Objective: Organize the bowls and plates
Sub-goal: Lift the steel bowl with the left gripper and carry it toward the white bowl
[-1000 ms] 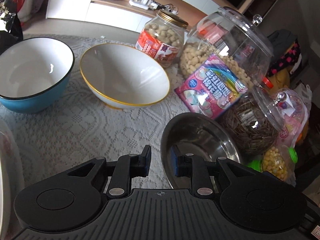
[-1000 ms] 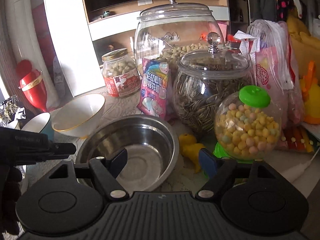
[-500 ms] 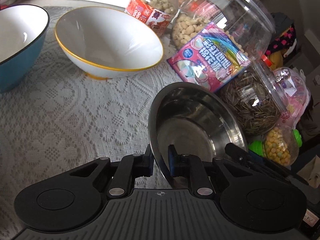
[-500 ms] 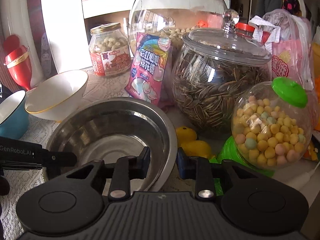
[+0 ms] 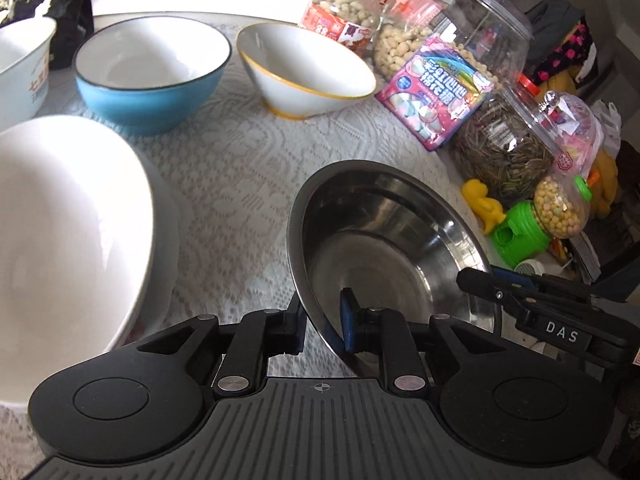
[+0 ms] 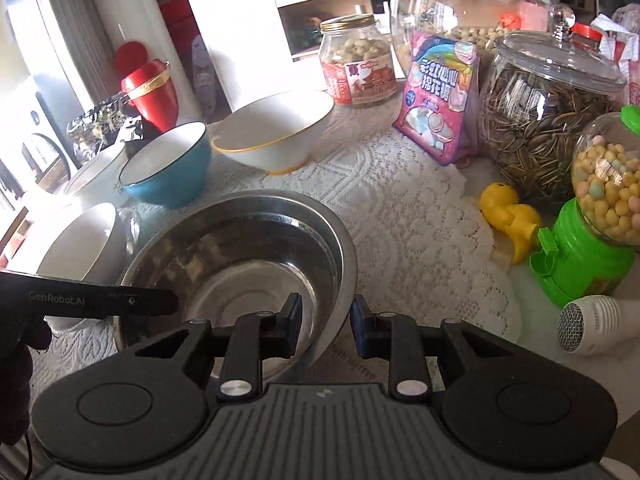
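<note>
1. Steel bowl (image 5: 384, 240) at lower centre of both wrist views, tilted above the lace tablecloth (image 5: 240, 168)
2. Left gripper (image 5: 323, 322) clamped on the bowl's near rim, one finger inside, one outside
3. Right gripper (image 6: 325, 322) astride the opposite rim with a gap showing at the outer finger; grip not certain
4. White bowl (image 5: 68, 220) close at lower left
5. Blue bowl (image 5: 152, 76) and gold-rimmed bowl (image 5: 308, 72) side by side at upper left
6. Seed jar (image 6: 548, 120) and candy dispenser (image 6: 592, 216) at right

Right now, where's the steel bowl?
The steel bowl is low in both wrist views, near the table's front, left claw and right claw straddling opposite rims; a white bowl is to its left.
</note>
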Tool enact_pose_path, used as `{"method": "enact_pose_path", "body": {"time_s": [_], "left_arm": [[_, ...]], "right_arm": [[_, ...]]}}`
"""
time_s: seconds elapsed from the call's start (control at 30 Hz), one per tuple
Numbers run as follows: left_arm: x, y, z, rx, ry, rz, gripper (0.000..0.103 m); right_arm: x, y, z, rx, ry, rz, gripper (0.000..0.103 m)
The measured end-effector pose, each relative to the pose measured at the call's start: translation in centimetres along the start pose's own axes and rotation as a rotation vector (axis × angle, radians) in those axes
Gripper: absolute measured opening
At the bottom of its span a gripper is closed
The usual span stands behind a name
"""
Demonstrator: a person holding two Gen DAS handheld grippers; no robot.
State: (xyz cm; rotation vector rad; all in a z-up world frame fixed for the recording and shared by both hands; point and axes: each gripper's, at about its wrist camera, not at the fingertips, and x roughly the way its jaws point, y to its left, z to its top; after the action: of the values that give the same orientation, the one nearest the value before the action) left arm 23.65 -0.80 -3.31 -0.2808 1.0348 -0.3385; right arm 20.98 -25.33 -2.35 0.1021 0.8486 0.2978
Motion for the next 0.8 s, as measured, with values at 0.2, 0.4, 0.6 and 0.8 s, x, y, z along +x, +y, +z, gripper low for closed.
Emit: {"method": "enact_pose_path", "body": {"time_s": [0.2,0.4,0.6,0.8], "left_arm": [[0.9,0.7,-0.2,-0.091,-0.023,0.021,0.017],[2.4,0.5,-0.2,-0.090,0.010,0.028,0.018],[3.2,0.0,-0.4,-0.065,0.020,0.039,0.017],[3.3,0.0,-0.7,-0.088,0.001,0.048,0.017]], "right_arm": [[2.6,-0.4,1.4,0.029,0.064,-0.004,0.026],[4.7,-0.6,0.3,0.087,0.094,0.009,0.026],[4.7,-0.4,0.0,0.073,0.096,0.010,0.026],[4.8,1.2,-0.4,-0.017,0.083,-0.035,0.026]]}}
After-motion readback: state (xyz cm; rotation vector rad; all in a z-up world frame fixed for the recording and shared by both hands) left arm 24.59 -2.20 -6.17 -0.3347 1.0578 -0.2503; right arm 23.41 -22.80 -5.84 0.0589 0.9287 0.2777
